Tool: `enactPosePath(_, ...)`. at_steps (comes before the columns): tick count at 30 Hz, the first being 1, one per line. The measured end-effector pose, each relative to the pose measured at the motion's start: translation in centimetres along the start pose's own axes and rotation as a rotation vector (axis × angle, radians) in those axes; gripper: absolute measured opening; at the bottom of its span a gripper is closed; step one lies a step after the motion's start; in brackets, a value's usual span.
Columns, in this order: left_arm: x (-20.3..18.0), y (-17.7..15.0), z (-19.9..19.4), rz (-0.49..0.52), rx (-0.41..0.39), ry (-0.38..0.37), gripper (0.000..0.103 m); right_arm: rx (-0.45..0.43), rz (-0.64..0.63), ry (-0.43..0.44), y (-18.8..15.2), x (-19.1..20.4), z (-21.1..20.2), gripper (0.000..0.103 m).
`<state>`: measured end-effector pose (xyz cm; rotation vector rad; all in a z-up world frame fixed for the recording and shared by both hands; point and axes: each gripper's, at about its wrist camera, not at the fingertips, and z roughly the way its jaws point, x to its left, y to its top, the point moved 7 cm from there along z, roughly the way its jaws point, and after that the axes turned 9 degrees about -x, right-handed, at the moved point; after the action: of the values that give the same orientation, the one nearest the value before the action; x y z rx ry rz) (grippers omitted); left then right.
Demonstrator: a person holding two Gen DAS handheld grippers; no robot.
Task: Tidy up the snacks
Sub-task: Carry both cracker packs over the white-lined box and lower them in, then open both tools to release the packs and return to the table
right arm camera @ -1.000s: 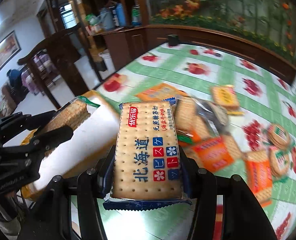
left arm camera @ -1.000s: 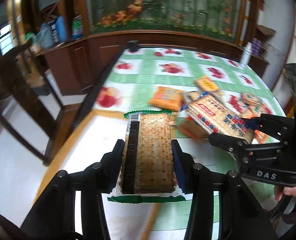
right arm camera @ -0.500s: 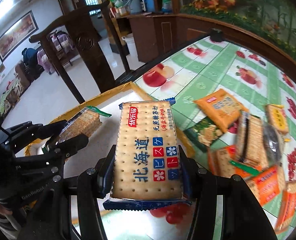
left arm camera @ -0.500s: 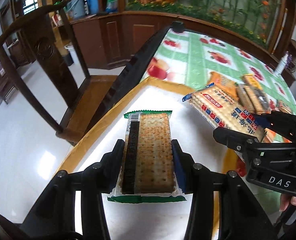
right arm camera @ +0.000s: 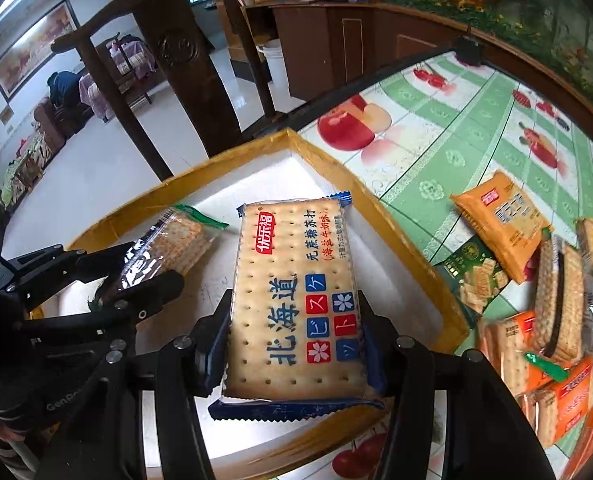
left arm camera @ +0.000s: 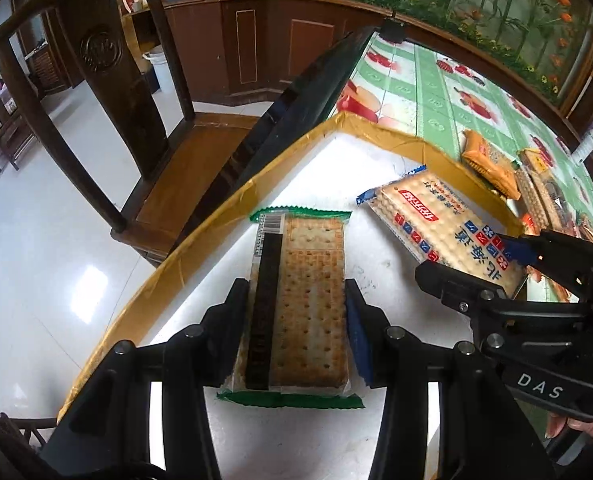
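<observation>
Over the white-lined box with yellow taped walls [left arm camera: 380,136], both grippers hang nose-down with a packet each. The left gripper [left arm camera: 296,312] has its two black fingers closed tight on the long sides of a clear cracker packet with green crimped ends and a black label strip [left arm camera: 300,304], and that packet sits above the box's white floor, near the corner. Just to its right, the right gripper [right arm camera: 296,332] is clamped the same way on a cream cracker packet with blue ends and red-and-blue printed squares [right arm camera: 296,300], held at a slant over the same box, close to its inner wall. From the left wrist view the two packets are near each other but apart. Beyond the box, on the green fruit-print tablecloth [right arm camera: 476,128], the loose pile waits: an orange packet [right arm camera: 500,228], a dark green packet [right arm camera: 476,280], and a heap of orange and clear wrappers [right arm camera: 552,344] at the right edge. A dark wooden chair [left arm camera: 108,92] stands beside the table.
</observation>
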<state>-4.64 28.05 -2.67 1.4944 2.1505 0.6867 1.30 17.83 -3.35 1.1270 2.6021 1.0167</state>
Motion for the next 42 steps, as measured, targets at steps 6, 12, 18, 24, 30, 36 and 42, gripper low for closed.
enactPosePath(6,0.3,-0.3,0.5,-0.03,0.037,0.009,0.052,-0.017,0.073,0.021,-0.1,-0.7,0.4,0.06)
enactPosePath(12,0.9,0.1,-0.3,-0.082,0.009,0.007,0.075,-0.058,0.093,0.022,0.4,-1.0,-1.2,0.067)
enactPosePath(18,0.1,0.4,-2.1,-0.1,-0.02,-0.018,0.078,-0.101,0.092,0.015,0.0,-1.6,-3.9,0.069)
enactPosePath(24,-3.0,1.0,-4.6,-0.019,-0.097,-0.02,0.083,-0.166,0.144,-0.005,-1.0,-4.0,-7.4,0.073)
enactPosePath(30,-7.4,0.9,-5.6,0.052,-0.114,-0.085,0.083,-0.186,0.2,-0.071,-3.3,-7.5,-10.5,0.073)
enactPosePath(36,-12.5,0.0,-5.5,0.119,-0.097,-0.166,0.083,-0.186,0.266,-0.164,-6.9,-12.3,-13.5,0.074)
enactPosePath(42,-17.1,-1.0,-4.7,0.185,-0.065,-0.227,0.083,-0.186,0.365,-0.251,-10.8,-17.3,-16.2,0.074)
